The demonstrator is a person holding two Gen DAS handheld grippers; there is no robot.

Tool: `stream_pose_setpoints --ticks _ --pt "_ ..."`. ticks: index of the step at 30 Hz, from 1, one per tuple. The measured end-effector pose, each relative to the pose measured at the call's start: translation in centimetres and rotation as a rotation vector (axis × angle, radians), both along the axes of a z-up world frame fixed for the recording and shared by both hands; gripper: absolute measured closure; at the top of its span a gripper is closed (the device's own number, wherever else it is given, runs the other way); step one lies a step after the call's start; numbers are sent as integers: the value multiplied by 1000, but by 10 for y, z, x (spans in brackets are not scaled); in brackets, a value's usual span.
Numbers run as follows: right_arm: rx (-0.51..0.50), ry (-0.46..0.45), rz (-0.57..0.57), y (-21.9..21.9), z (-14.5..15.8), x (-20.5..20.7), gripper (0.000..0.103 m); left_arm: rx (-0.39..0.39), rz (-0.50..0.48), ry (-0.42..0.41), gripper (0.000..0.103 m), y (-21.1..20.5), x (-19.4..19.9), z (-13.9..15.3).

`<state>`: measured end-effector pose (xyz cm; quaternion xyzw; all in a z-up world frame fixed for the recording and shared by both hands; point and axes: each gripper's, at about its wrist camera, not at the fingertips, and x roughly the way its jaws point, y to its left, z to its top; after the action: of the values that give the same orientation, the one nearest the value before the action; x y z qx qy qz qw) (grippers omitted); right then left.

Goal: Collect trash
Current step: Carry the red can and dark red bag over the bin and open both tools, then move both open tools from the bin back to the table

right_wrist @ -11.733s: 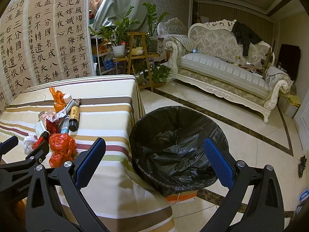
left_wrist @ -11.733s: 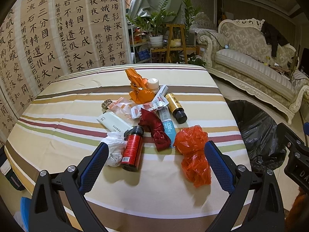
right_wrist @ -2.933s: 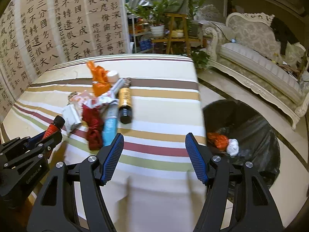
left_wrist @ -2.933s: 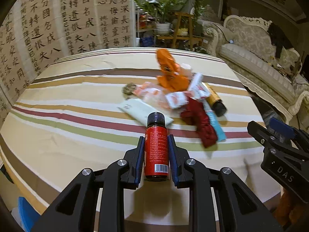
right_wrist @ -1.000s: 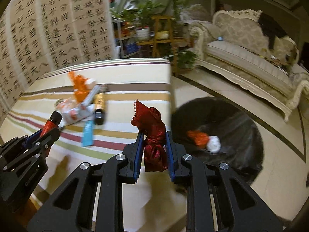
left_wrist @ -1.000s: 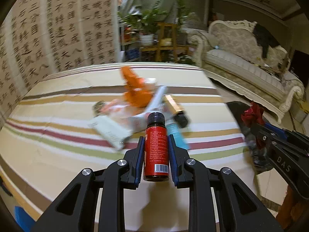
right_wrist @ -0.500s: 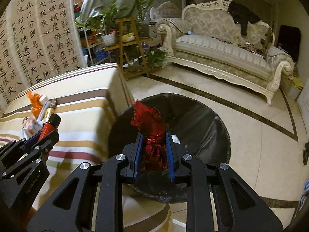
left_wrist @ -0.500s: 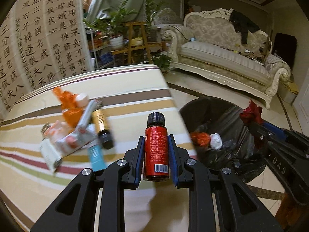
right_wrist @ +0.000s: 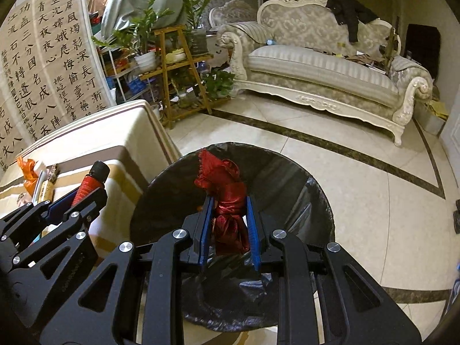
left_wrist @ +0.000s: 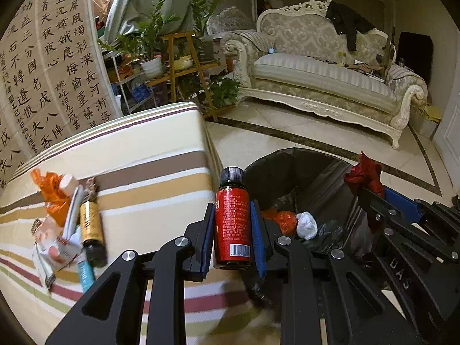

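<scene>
trash is held in both tongs. the left gripper [left_wrist: 232, 240] is closed to a narrow gap on a red bottle [left_wrist: 232, 224] with a black cap, blue pads pressed against its two sides, bottle upright between them. it is seen over the table corner, at the near rim of the bin. the right gripper [right_wrist: 228, 230] is pinched nearly shut on a red cloth bundle [right_wrist: 228, 215], whose frayed top stands above the fingertips; it is seen directly over the mouth of the black-lined trash bin [right_wrist: 302, 189].

the bin stands on the floor just beside the table edge [left_wrist: 208, 149], where the striped tablecloth [left_wrist: 149, 155] drops away steeply. inside the bin an orange bag [left_wrist: 283, 220] and a white wad [left_wrist: 307, 224] are seen, close together near the wall on the table side. the bin's near rim is covered by both gripper frames, and its depth cannot be judged.

on the table, well left of the bottle, the remaining litter is bunched: a gold bottle [left_wrist: 90, 227], an orange wrapper [left_wrist: 53, 194], a blue tube [left_wrist: 86, 273], and pale packets, blurred and overlapping, not separable.

beyond the bin, open tiled floor [right_wrist: 359, 172] with a dark inlay band is noted up to a cream sofa [right_wrist: 322, 72]. a wooden plant stand [right_wrist: 178, 69] is set past the table's far corner, and a calligraphy screen [right_wrist: 43, 66] runs behind the table.
</scene>
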<state>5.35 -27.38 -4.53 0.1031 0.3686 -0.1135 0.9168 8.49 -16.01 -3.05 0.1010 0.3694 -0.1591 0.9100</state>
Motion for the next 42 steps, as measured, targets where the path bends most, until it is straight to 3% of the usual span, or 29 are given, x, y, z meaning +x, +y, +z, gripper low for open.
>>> stream_pose_setpoints --ticks 7,9,11,14,25,29,42 --pt "15 10 -30 -14 -5 7 80 24 -10 13 78 -12 9 -3" --pt "17 12 -37 -18 -7 8 80 29 -7 9 73 -14 8 -3" --pt "19 14 -42 -20 -8 8 78 32 -3 6 59 -15 8 -3" --pt "27 11 -51 -23 -9 8 64 31 -2 0 51 -16 5 -3" --pt "23 5 -69 -24 -6 3 63 20 8 -18 33 -12 3 2" --pt "24 5 -72 -25 -6 2 56 11 18 -19 30 -6 1 4" --pt "35 -2 -21 1 0 -6 56 5 92 -7 29 42 -15 12"
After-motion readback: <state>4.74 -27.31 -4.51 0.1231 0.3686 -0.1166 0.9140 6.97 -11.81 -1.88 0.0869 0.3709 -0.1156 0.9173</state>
